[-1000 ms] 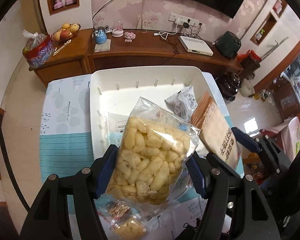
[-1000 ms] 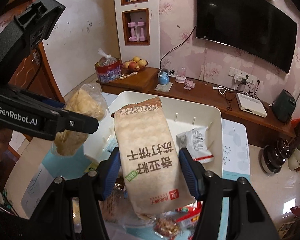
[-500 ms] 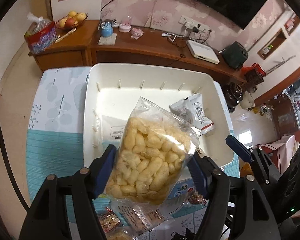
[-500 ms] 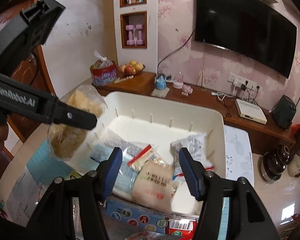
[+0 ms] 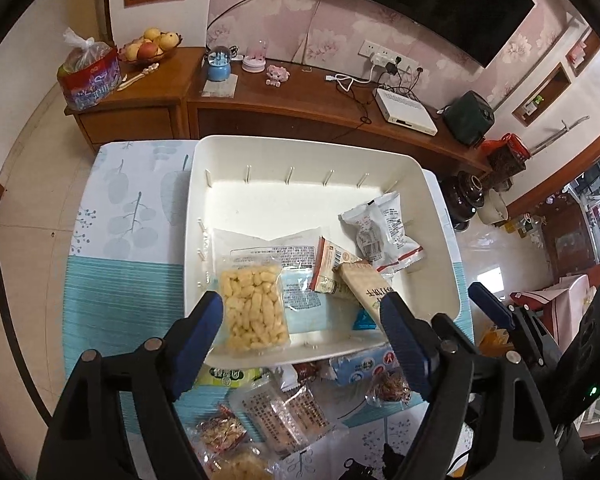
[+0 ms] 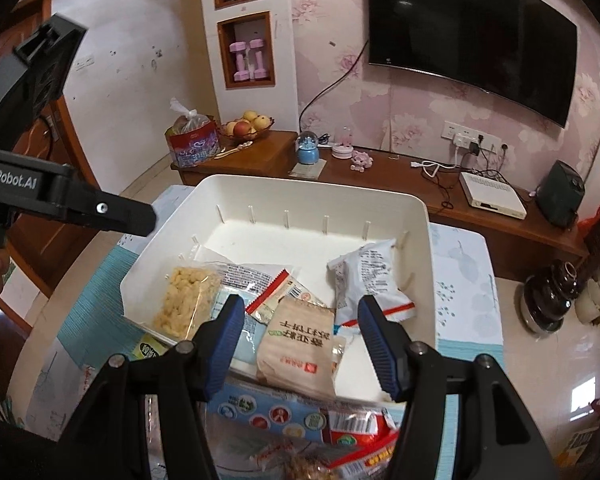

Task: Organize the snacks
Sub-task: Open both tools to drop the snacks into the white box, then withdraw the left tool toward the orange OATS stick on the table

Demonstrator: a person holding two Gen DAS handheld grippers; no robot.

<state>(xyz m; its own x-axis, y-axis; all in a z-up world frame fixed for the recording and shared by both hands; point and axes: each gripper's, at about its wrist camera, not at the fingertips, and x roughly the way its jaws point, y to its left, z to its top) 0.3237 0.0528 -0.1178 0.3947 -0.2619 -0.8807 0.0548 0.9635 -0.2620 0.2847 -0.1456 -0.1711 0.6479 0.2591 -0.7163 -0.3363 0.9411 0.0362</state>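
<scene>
Left jaws: the left gripper (image 5: 302, 334) is opening; the puffed-corn bag (image 5: 255, 309), held between its pads a second ago, is now lying free below them, so nothing is gripped.
Right jaws: the right gripper (image 6: 302, 346) is standing open and empty; its cracker pack (image 6: 298, 346) is already released.
Puffed-corn bag: resting over the near left rim of the white bin (image 5: 436, 216).
Cracker pack: lying inside the bin against the near wall.
Task status: both packs are now delivered; loose snacks (image 5: 284, 414) are waiting on the worktop (image 5: 128, 292) in front of the bin.
</scene>
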